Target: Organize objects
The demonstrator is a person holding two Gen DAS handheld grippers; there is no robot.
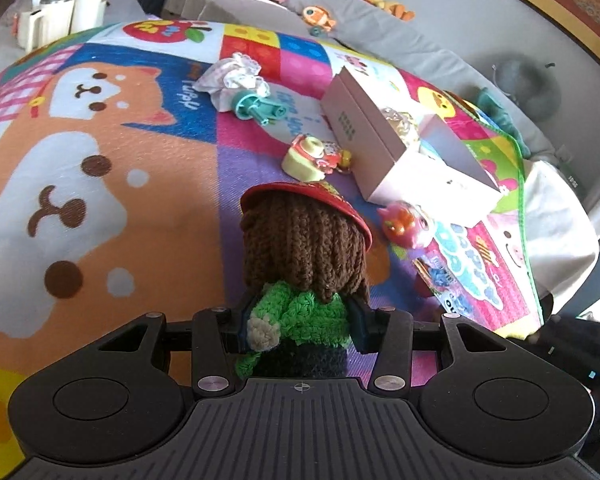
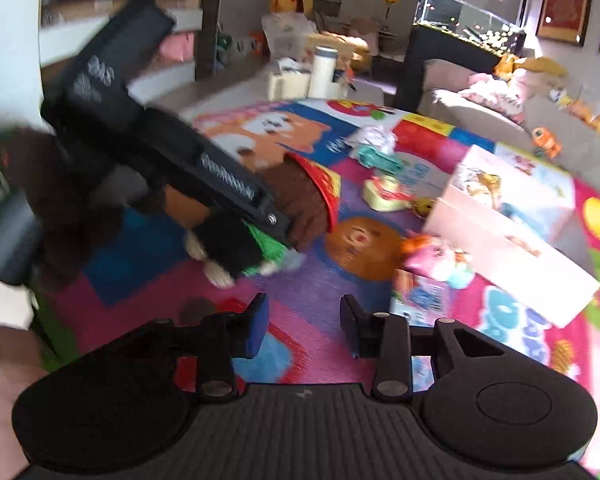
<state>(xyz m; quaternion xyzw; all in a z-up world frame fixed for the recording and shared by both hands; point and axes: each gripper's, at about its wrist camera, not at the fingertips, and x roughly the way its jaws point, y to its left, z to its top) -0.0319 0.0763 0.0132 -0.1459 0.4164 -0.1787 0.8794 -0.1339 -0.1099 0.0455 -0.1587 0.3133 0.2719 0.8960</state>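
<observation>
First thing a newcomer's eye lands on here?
The crocheted doll with brown yarn hair, red hat and green top, clamped in the left gripper right in front of its camera. Behind it lies a loud cartoon play mat with an open pink box and small toys around. The right gripper is open with nothing between its fingers.

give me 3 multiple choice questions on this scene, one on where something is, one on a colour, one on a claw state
1. Where is the pink box?
A. on the play mat
B. on the sofa
C. in the right claw

2. What colour is the crochet doll's hat brim?
A. blue
B. red
C. white

3. What is the left claw doing?
A. open, empty
B. out of view
C. shut on the doll

Answers:
1 A, the box lies on the play mat.
2 B, a red brim tops brown yarn hair.
3 C, pads press the doll's green body.
</observation>
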